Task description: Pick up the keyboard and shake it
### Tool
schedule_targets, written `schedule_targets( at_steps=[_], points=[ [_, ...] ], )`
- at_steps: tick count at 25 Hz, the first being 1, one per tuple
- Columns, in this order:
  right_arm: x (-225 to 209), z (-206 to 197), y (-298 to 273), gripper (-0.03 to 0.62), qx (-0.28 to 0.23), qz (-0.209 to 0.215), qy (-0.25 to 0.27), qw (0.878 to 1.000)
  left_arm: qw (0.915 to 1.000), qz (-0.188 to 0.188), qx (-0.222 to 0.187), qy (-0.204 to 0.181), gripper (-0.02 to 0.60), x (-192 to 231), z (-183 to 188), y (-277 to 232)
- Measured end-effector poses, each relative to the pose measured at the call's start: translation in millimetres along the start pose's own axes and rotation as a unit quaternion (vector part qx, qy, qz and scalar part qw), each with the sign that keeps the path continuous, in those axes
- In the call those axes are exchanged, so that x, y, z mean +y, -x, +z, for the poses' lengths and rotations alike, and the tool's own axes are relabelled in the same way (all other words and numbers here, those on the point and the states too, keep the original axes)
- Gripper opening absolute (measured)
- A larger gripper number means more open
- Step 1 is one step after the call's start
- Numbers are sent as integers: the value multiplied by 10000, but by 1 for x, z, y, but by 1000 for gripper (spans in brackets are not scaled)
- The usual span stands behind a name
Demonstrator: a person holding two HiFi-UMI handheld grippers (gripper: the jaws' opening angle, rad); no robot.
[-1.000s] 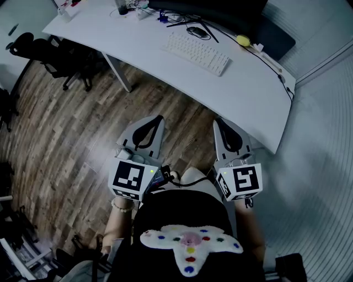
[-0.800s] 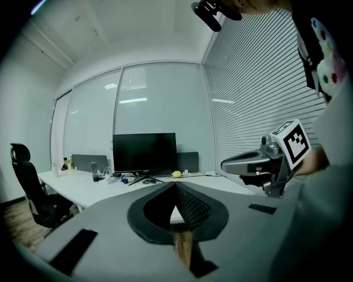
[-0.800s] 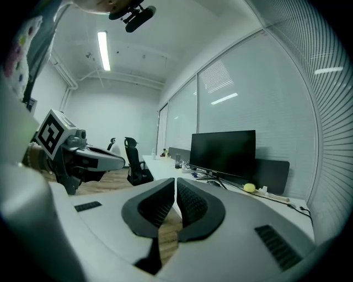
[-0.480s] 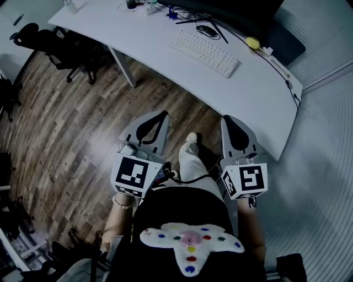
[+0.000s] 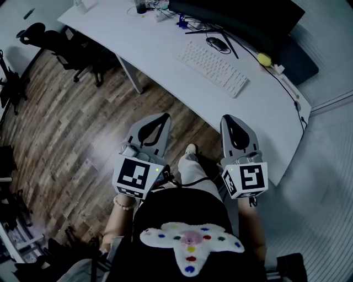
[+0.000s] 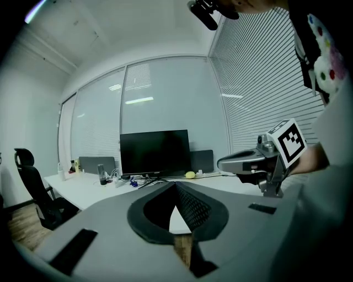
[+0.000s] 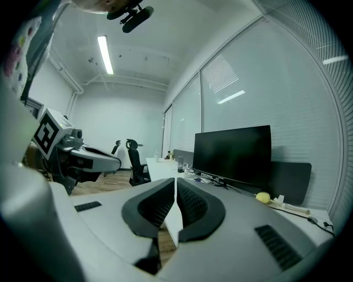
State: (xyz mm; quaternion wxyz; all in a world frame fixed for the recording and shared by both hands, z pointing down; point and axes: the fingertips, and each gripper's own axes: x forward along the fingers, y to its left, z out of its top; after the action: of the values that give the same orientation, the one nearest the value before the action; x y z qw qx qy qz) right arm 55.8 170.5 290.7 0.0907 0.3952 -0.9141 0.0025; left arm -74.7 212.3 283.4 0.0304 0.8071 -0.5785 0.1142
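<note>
Head view: the white keyboard is seen untouched on the worktop before the monitor, so the approach is judged in hand; the closed, empty jaws of left gripper and right gripper must be opened there.

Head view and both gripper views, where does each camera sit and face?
Head view: on the person's head, looking steeply down at desk and keyboard; torso, left gripper, right gripper show.
Left gripper view: on the left gripper, looking along its shut jaws at the monitor; right gripper at right.
Right gripper view: on the right gripper, facing likewise; left gripper at left.
Shared: both gripper views show the monitor.
</note>
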Motion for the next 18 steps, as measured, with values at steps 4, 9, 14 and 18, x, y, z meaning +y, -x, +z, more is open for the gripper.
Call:
schedule_targets(
  at_steps=[4,9,14,18],
  points=[
    [-32,-2,-36,38,-28,106,-24,9999,9999,118,29,-35,17,15,2,-42],
    [-57,4,-74,38,50,269,-40,9996,9996,241,107,37,17,33,8,-76],
    [-84,4,-115,38,106,496,-36,9987,9989,407,202,144,17,52,11,-117],
    [-102,4,-138,38,161,605,-68,9980,9983,492,226,203,17,61,16,-142]
  ],
)
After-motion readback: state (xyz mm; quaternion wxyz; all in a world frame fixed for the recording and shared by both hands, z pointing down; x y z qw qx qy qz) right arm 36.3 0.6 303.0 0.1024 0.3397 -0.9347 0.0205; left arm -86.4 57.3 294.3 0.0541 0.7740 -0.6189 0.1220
